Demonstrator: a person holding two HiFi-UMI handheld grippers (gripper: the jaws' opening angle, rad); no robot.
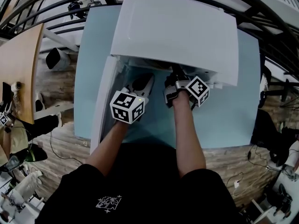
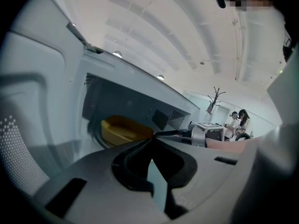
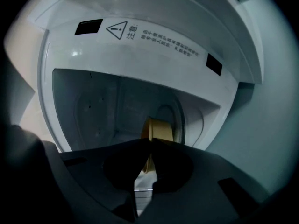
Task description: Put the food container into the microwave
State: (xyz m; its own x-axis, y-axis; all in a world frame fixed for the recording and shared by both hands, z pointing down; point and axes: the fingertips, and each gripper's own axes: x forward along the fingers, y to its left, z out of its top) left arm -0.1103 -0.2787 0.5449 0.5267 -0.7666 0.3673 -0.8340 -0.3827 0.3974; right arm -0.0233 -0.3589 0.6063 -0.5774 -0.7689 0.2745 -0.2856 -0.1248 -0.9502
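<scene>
1. We're at the mouth of the microwave point(image 1: 177, 31), white, standing on the blue desk point(image 1: 233, 120), with its door point(image 1: 103, 101) swung out at 9 o'clock.
2. The container point(image 3: 161, 129), yellow, is inside the cavity, low down by the round turntable point(image 3: 175, 118). In the left gripper view it lies at 10 o'clock of the tips.
3. And the right tongs point(image 3: 150, 141) reach into the opening, tips together. They look pinched on the container's near wall, with yellow showing above and below the tips.
4. The left tongs point(image 2: 152, 138) are together too, with nothing in them and only desk showing through the gap. They hang just outside the cavity, beside the door.
5. My call is that the task is nearly done, because the container is in. What's left is letting go and drawing the right tongs out without dragging the container along. The door stands open, though the task asks nothing about it.
6. For writing, a warning triangle point(image 3: 116, 30) with "注意" sits on the frame at 12 o'clock above the cavity. The smaller lines beside it are too fine to read, and no brand shows.
</scene>
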